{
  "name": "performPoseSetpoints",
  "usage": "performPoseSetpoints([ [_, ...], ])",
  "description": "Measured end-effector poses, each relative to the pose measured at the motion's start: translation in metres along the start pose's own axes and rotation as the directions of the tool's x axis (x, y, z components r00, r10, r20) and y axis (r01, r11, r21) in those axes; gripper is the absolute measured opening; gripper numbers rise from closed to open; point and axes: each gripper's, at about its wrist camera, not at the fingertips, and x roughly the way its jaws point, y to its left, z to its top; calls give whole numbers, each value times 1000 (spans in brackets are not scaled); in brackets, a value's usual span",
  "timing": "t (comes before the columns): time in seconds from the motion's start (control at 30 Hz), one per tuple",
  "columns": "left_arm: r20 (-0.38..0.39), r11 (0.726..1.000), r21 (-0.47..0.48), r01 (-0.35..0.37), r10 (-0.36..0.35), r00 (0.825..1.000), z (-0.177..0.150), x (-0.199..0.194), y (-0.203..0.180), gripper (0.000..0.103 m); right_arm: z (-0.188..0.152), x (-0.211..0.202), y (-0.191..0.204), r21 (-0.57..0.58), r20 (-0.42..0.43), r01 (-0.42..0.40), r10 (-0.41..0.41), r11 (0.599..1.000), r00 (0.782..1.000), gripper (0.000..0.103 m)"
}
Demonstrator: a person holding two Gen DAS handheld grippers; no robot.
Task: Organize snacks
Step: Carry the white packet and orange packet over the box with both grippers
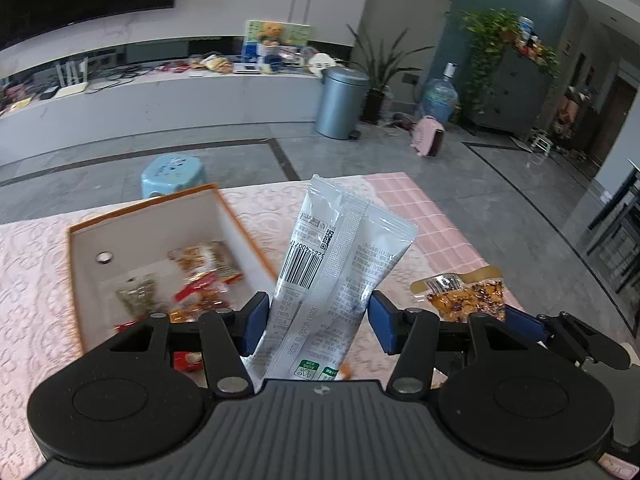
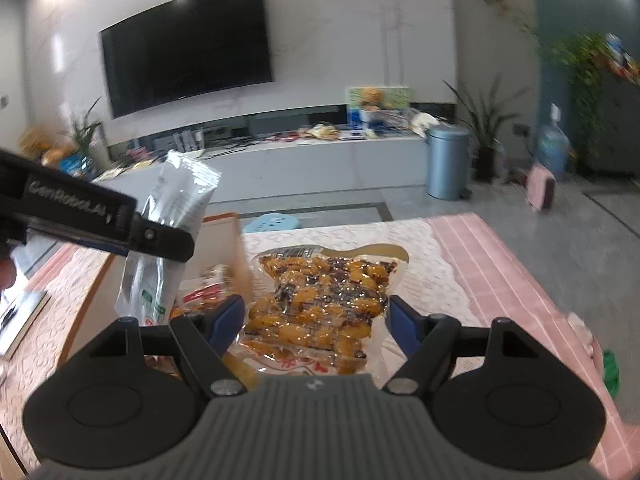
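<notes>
My left gripper (image 1: 318, 320) is shut on a white and silver snack packet (image 1: 336, 248), which stands upright between the blue pads above the table. To its left lies an open white box with an orange rim (image 1: 80, 280), with several snack packets (image 1: 204, 276) inside. My right gripper (image 2: 316, 318) is shut on a clear vacuum pack of orange and dark food (image 2: 320, 300), held flat over the table just right of the box wall (image 2: 240, 256). In the left wrist view that pack (image 1: 468, 292) shows at the right. In the right wrist view the left gripper's finger (image 2: 160, 240) and its packet (image 2: 180, 196) appear at the left.
The table (image 1: 420, 216) wears a pink and white cloth and ends at the far and right sides. Beyond it on the floor are a light blue stool (image 1: 174, 174) and a grey bin (image 1: 342, 102). Something green (image 2: 610, 372) lies at the table's right edge.
</notes>
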Motion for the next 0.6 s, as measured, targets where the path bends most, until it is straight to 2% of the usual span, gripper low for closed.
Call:
performPoseSetpoints([
  [0.27,-32,999,-14,-45,45,998,-6,-4,34,62,3,6,54,-163,-13,-55,54,985,998,74],
  [0.6,-167,997,13,-74,75,983,-19,28,62,62,-2,47,94,-323,-95,-109,82,940,992,74],
])
